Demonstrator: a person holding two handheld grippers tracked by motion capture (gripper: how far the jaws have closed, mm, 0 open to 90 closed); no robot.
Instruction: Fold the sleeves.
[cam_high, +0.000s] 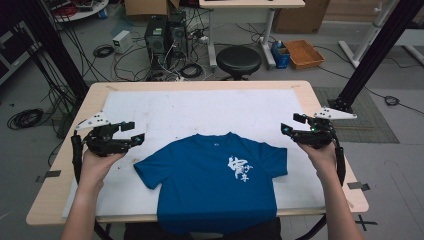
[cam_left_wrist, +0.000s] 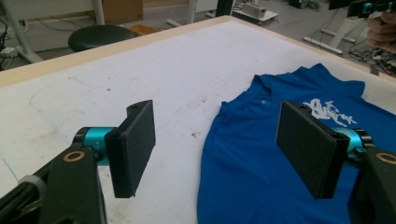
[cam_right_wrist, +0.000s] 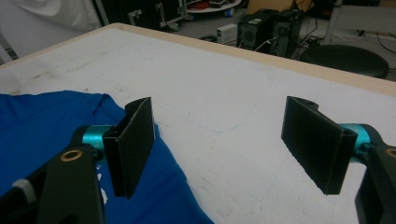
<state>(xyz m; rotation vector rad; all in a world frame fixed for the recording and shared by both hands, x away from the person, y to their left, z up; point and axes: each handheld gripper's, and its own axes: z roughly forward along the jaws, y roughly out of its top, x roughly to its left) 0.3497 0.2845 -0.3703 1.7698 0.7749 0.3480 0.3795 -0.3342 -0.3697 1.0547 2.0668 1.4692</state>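
High view, blue T-shirt (cam_high: 215, 185) flat on white mat (cam_high: 200, 110) (hem overhanging), left tool (cam_high: 131, 134) and right tool (cam_high: 290, 125) both released, flanking it.

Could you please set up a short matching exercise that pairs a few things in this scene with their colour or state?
Things:
1. T-shirt
2. Left gripper
3. Stool
4. Crate

Descriptions:
A. orange, on the floor
B. blue, spread flat on the table
C. round black seat beyond the table
D. jaws open, held above the white mat

Pairs: 1-B, 2-D, 3-C, 4-A
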